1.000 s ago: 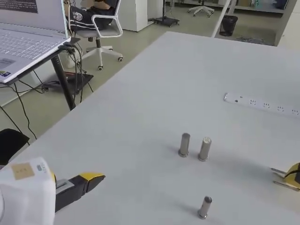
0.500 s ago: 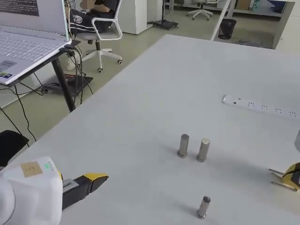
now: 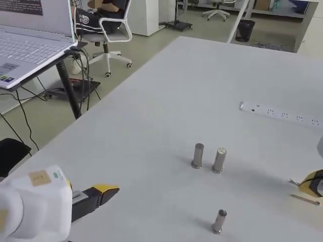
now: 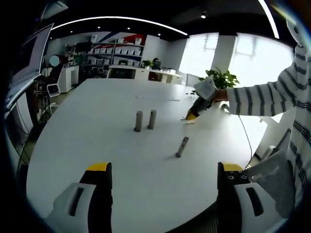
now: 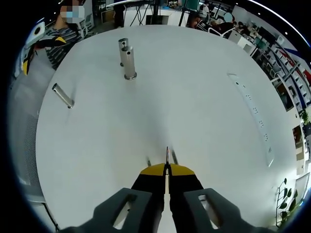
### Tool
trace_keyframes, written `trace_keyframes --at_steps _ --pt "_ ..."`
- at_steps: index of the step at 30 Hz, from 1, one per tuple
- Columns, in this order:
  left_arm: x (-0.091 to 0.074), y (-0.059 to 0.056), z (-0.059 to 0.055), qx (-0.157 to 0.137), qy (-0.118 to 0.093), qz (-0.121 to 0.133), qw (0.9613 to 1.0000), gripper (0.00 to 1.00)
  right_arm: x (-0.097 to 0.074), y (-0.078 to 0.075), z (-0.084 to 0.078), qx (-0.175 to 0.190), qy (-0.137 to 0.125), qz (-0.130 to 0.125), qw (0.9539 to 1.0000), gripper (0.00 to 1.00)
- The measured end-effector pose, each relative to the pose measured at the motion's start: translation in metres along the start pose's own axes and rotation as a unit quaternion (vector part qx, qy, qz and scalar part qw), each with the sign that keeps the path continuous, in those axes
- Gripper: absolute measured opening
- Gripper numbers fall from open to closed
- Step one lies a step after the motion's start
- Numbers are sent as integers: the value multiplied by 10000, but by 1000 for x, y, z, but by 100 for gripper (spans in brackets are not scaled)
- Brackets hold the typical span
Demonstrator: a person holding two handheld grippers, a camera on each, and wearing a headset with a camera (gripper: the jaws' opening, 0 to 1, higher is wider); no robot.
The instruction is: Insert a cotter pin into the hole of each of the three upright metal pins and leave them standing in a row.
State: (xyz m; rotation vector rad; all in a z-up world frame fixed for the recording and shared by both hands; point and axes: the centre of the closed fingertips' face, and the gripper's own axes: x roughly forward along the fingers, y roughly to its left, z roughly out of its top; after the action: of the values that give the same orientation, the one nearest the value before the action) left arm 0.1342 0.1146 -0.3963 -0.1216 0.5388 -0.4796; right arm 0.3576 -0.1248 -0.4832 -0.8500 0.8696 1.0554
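Three grey metal pins stand on the white table: two close together (image 3: 198, 156) (image 3: 219, 160) and a third (image 3: 219, 222) nearer me. The left gripper view has them as a pair (image 4: 138, 121) (image 4: 152, 119) and a single (image 4: 182, 146). My left gripper (image 3: 103, 191) is low at the left, open and empty, well short of the pins (image 4: 165, 170). At the right edge, my right gripper (image 3: 313, 184) is shut on a thin cotter pin (image 5: 167, 158) that sticks out past its tips. Another cotter pin (image 3: 304, 199) lies on the table beside it.
A white power strip (image 3: 280, 114) lies at the far right of the table. A laptop (image 3: 25, 45) on a stand is off the table's left edge, with office chairs (image 3: 103, 30) beyond. A striped sleeve (image 4: 262, 97) shows at the right.
The right gripper has lifted slightly with one cotter pin in its tips, leaving the other on the table. The left gripper has crept a little forward.
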Motion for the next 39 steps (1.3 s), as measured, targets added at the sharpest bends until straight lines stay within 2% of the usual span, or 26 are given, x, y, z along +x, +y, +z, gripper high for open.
trace_keyframes --at_steps 6,11,14,19,21,28,35,39 --pt "4 -4 2 17 -30 -75 10000 87 -9 6 9 -189 -78 -75 9998 0" --pt "12 -11 3 123 34 -290 9995 87 -20 7 13 -366 -134 -228 9990 0" --pt "19 -14 7 164 17 -410 9990 86 -27 12 16 -273 -243 -212 9991 0" --pt "34 -19 16 214 -9 -593 9980 83 -43 19 22 -271 -420 -333 9982 0" --pt "37 -19 18 235 -20 -626 9978 83 -51 22 24 -233 -527 -403 9975 0" --pt "54 -33 33 415 -30 -987 9942 80 -74 35 31 -179 -882 -591 9942 0" --pt "64 -44 40 537 -9 -1214 9911 79 -88 52 31 -228 -1049 -727 9916 0" --pt "69 -51 45 564 -54 -1340 9894 78 -97 56 33 -425 -1105 -1016 9878 0"
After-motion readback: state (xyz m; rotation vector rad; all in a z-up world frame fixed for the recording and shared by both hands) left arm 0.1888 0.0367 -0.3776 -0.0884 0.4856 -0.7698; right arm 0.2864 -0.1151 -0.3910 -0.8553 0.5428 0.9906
